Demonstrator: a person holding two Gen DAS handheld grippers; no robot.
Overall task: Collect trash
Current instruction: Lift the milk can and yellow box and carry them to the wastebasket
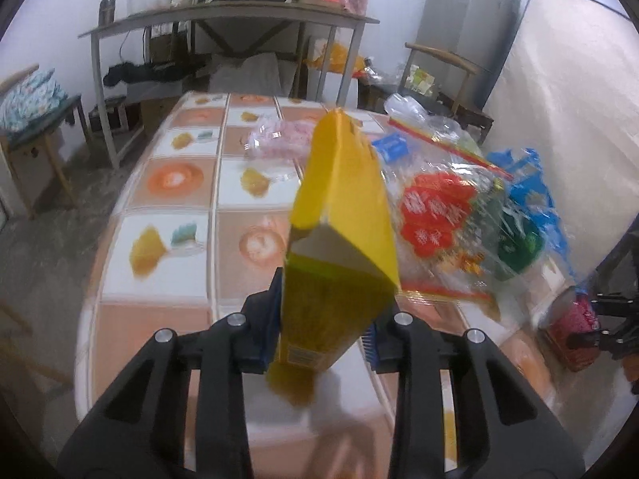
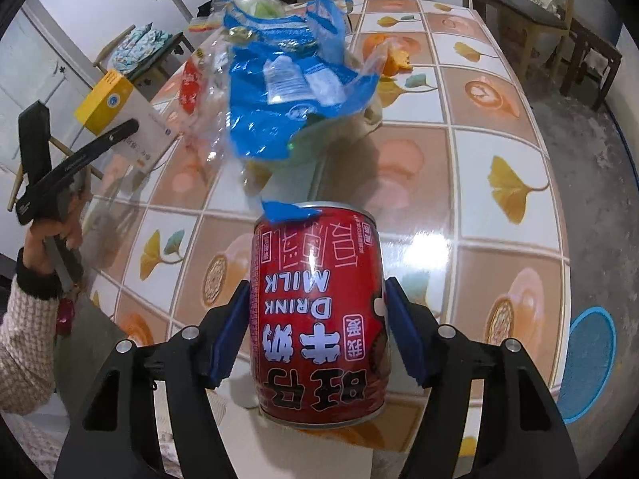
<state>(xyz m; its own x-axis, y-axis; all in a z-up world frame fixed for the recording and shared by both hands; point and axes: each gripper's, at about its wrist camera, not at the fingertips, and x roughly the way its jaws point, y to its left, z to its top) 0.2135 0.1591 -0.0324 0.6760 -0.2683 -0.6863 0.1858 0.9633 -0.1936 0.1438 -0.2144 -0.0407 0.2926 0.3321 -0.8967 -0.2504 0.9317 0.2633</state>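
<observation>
My left gripper (image 1: 323, 319) is shut on a yellow carton box (image 1: 343, 215) and holds it tilted above the tiled table (image 1: 167, 263); the box also shows at the left of the right wrist view (image 2: 116, 115). My right gripper (image 2: 315, 319) is shut on a red milk drink can (image 2: 319, 315), held upside down over the table (image 2: 499, 127); the can shows at the right edge of the left wrist view (image 1: 573, 331). A clear plastic bag with blue, red and green print (image 1: 471, 215) lies on the table; in the right wrist view it (image 2: 287, 80) lies beyond the can.
A pink-printed clear wrapper (image 1: 279, 139) lies farther back on the table. Orange peel (image 2: 395, 60) lies by the bag. A shelf table (image 1: 223, 20), chairs (image 1: 36, 119), a fridge (image 1: 467, 20) and a mattress (image 1: 575, 92) stand around. A blue round object (image 2: 587, 363) lies on the floor.
</observation>
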